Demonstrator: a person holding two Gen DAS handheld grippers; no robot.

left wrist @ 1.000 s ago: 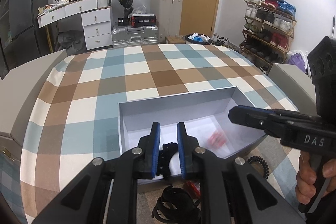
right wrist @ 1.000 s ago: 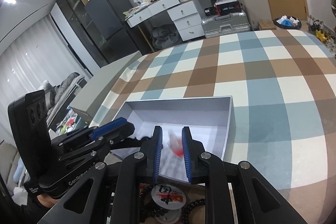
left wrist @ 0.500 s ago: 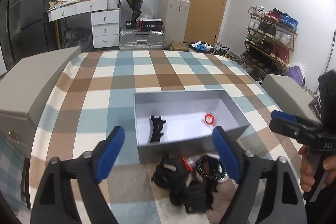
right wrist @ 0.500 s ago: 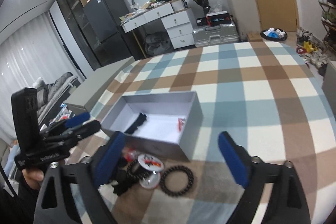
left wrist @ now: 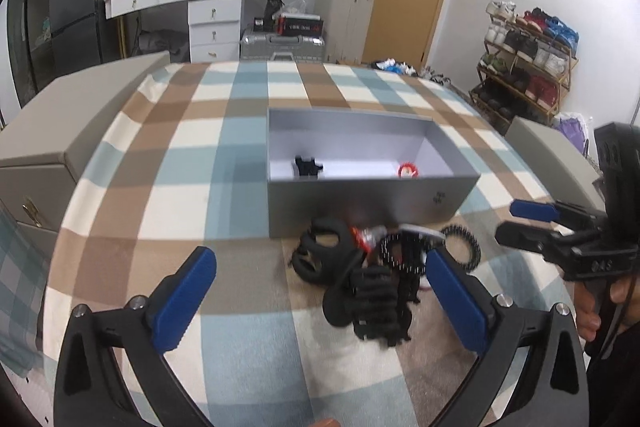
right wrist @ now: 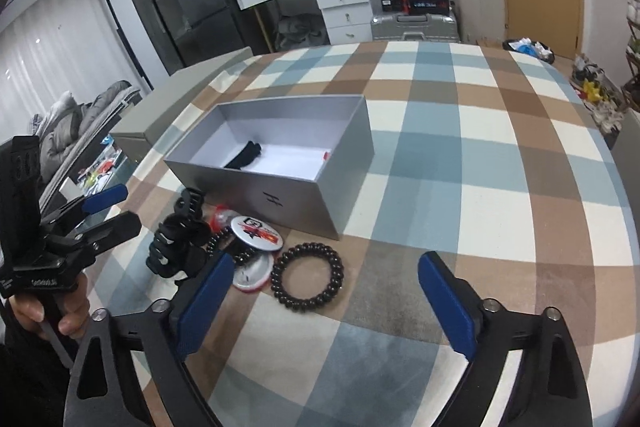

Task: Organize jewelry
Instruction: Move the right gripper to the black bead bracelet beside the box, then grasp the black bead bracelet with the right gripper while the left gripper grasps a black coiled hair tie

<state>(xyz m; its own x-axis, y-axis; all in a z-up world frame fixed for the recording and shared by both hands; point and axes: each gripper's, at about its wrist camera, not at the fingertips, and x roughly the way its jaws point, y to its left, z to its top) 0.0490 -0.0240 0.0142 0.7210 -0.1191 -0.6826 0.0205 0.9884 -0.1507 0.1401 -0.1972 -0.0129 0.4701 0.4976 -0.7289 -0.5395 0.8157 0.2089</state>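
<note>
The checked tabletop [right wrist: 460,155] fills the view, and on it, ahead of both tools, sits the open grey box [left wrist: 360,203]. Both tools hang above the near edge, so this looks like the gap between one drop and the next pick.

Inside the box there are two pieces already: a small black piece [left wrist: 307,166] toward the left tool's side and a little red one [left wrist: 408,171] toward the right tool's side. So the sorting is under way but, I judge, far from finished.

The left tool [left wrist: 320,303] is spread wide, pads far apart, holding nothing. The right tool [right wrist: 324,307] is just the same, wide apart and empty. In the left view its jaws look only narrowly apart, side on.

The rest of the jewelry lies in a heap between the tools and the box's near wall. Nearest the left tool is a tangle of black clips [left wrist: 360,291]. Just ahead of the right tool's left pad lies a round badge [right wrist: 256,233] with red and black print, and beside it a dark spiral band [right wrist: 307,277], lying flat and apart from the tangle.

That band seems the easiest next pick for the right tool: drop down, straddle one side of the ring and close. The clips look interlocked, so the left tool will need to single one out, or several may lift together.
</note>
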